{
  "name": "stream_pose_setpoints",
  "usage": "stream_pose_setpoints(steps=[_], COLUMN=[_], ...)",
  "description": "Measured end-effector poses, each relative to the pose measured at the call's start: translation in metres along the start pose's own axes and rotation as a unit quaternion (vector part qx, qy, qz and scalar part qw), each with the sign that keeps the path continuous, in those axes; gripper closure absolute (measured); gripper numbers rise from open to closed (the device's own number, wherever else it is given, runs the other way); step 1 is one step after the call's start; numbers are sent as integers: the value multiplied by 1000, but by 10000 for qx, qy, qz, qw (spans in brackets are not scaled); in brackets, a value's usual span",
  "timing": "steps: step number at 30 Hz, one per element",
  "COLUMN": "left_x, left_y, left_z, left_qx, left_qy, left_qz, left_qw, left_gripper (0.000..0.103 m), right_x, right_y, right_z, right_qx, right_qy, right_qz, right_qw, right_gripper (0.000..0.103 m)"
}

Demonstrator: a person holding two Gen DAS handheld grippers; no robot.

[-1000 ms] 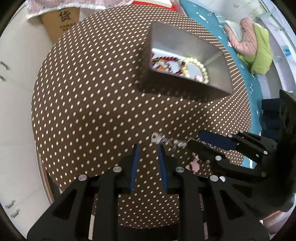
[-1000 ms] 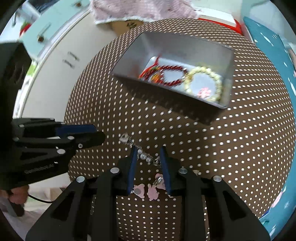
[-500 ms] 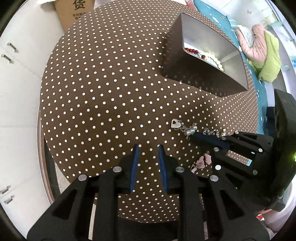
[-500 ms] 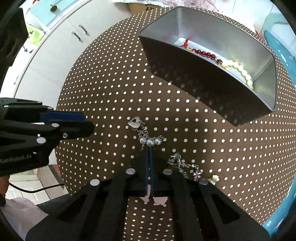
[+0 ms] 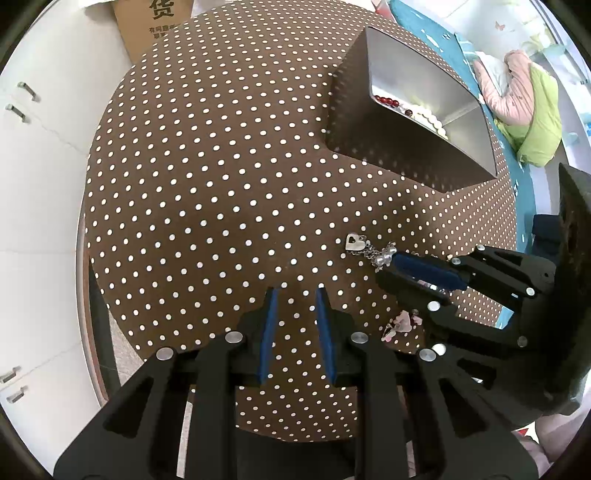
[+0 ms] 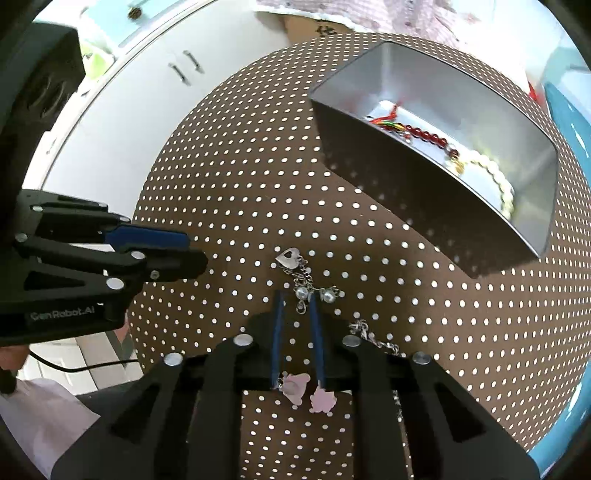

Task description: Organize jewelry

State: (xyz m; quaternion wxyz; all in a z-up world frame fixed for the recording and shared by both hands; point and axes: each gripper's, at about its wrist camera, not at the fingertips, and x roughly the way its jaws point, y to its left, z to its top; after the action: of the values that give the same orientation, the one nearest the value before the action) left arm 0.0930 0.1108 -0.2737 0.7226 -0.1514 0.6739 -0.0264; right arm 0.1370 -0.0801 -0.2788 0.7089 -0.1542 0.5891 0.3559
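Note:
A silver chain bracelet with a heart charm and pearls (image 6: 301,277) lies on the brown polka-dot round table (image 6: 240,192); it also shows in the left wrist view (image 5: 369,249). My right gripper (image 6: 296,299) is open, its blue fingertips either side of the chain's pearls. My left gripper (image 5: 295,295) is open and empty, over bare cloth left of the bracelet. A grey metal box (image 6: 443,110) at the back holds a red bead bracelet (image 6: 424,133) and a cream bead bracelet (image 6: 495,177).
Two pink charms (image 6: 308,391) lie under the right gripper. A cardboard box (image 5: 155,26) stands behind the table. White cabinets (image 5: 33,147) are on the left. A teal bed with clothes (image 5: 528,103) is on the right.
My right gripper was shut half a second ago and is open now, with the chain between its fingertips. The left gripper stayed open and drew back slightly.

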Motion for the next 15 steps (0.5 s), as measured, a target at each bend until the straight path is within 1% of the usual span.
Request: stream_pose_setpoints(steps=[5, 9, 11, 12, 13, 15], left_x=[-3, -4, -6, -6, -6, -7], left_y=[15, 26, 29, 32, 33, 35], left_z=[-8, -13, -15, -15, -15, -17], left_qx=[-161, -252, -290, -302, -311, -320], left_qy=[-10, -12, -22, -28, -36, -53], left_qz=[1, 17, 8, 1, -7, -33], left_qw=[9999, 9997, 9996, 9995, 9995, 9995], left_gripper=[81, 81, 81, 81, 81, 81], right_x=[8, 17, 17, 16, 15, 14], right_y=[15, 22, 18, 15, 11, 3], right_z=[-1, 2, 2, 2, 0, 0], right_qx=[-440, -624, -525, -458, -356, -125], right_qy=[53, -61, -99, -125, -152, -153], right_qz=[-359, -405, -377, -367, -278, -72], right_qw=[9984, 9972, 9979, 9982, 9989, 9998], right_gripper=[85, 85, 91, 98, 100, 100])
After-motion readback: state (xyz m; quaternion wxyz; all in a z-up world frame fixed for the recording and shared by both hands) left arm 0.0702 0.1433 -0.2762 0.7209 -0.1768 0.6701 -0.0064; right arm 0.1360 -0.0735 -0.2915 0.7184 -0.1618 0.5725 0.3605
